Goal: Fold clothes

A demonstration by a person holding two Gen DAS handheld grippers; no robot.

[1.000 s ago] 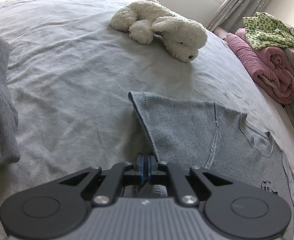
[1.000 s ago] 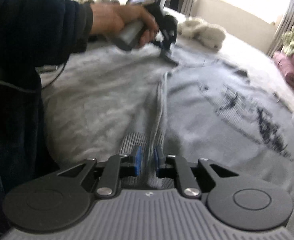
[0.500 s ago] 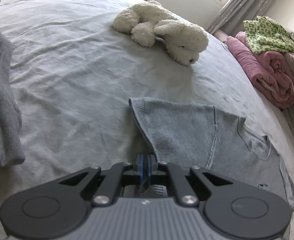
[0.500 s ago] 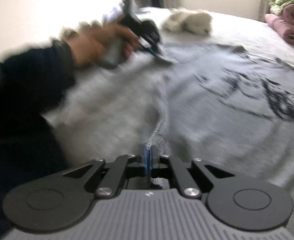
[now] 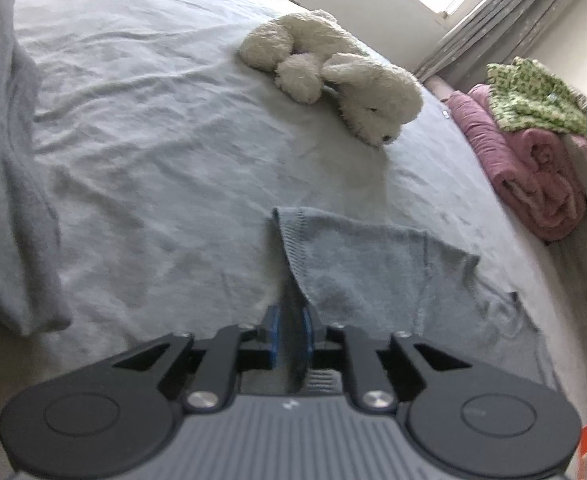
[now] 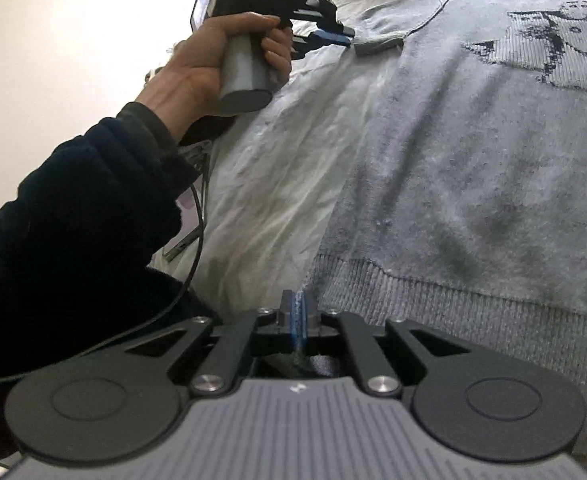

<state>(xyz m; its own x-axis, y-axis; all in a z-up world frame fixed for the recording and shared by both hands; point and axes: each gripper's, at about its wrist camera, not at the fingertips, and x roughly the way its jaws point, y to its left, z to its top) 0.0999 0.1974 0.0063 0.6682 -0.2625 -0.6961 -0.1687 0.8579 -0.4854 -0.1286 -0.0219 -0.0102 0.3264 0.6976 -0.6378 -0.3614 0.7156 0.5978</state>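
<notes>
- the wide bed with its pale grey wrinkled sheet [image 5: 165, 168] carries everything; the grey knitted sweater with a dark pixel-pattern figure [image 6: 473, 152] lies flat and spread open across it, its long axis running from the ribbed hem nearest the right wrist camera away toward the collar at the far side.
- the sweater's left side edge runs almost straight from one gripper to the other, so both tools sit on the same edge; any fold, i judge, would carry that edge across the body toward the opposite side.
- the right gripper [image 6: 298, 320] sits low at the hem corner, its blue pads pressed together on the ribbed knit.
- the left gripper [image 5: 291, 336] is at the short sleeve cuff, fingers slightly spread with the cuff edge passing between them; whether they bite i cannot tell.
- the bare left hand [image 6: 229, 64] holds that tool level, arm reaching forward over the sheet.
- a cream plush rabbit toy [image 5: 333, 80] lies well apart, toward the far edge.
</notes>
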